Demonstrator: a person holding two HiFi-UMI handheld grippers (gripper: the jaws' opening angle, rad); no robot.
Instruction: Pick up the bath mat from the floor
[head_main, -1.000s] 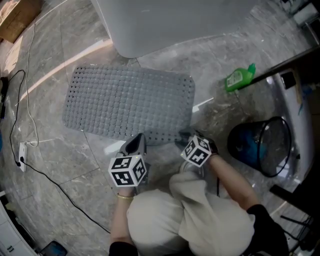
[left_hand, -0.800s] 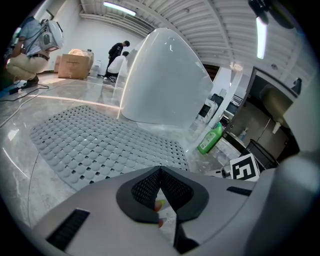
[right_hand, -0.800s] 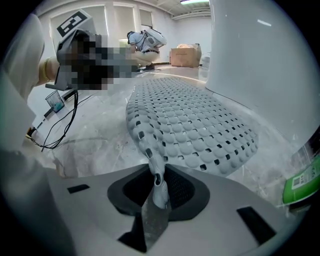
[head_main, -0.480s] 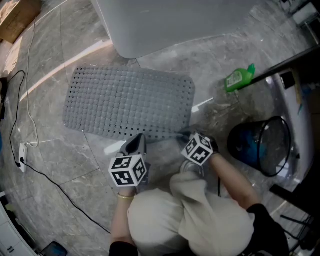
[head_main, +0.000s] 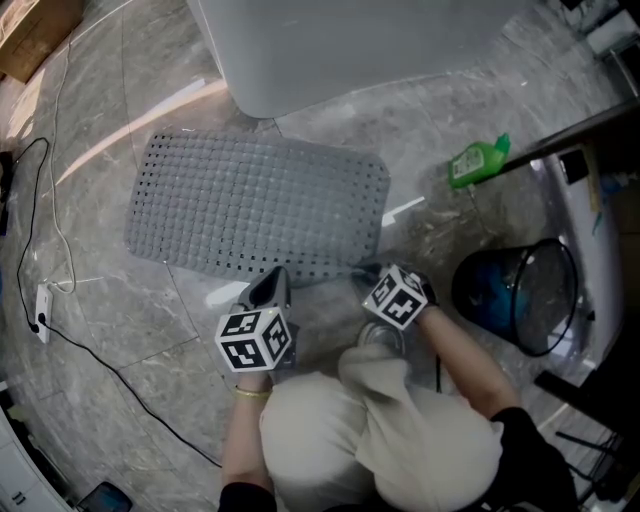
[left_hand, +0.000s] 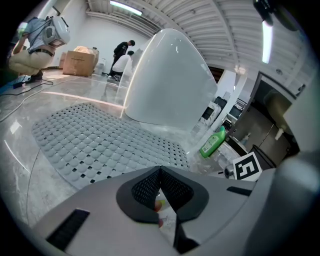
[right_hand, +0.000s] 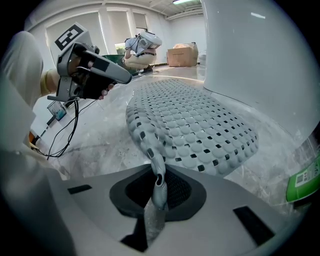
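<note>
right gripper view: right gripper (right_hand: 159, 182), fingers just closed, pinches the near edge of the bath mat (right_hand: 200, 125), likely to peel it off the floor (right_hand: 90, 147); left gripper (left_hand: 160, 172), fingers together, empty, hovers alongside.

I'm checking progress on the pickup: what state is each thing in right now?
right gripper: jaws have just closed, pinching a near corner of the bath mat.
bath mat: that corner curled up, the rest flat on the floor.
left gripper: jaws together, nothing between them, by the mat's near edge.
green bottle: upright, cap on.
bin: upright, open at the top.
</note>
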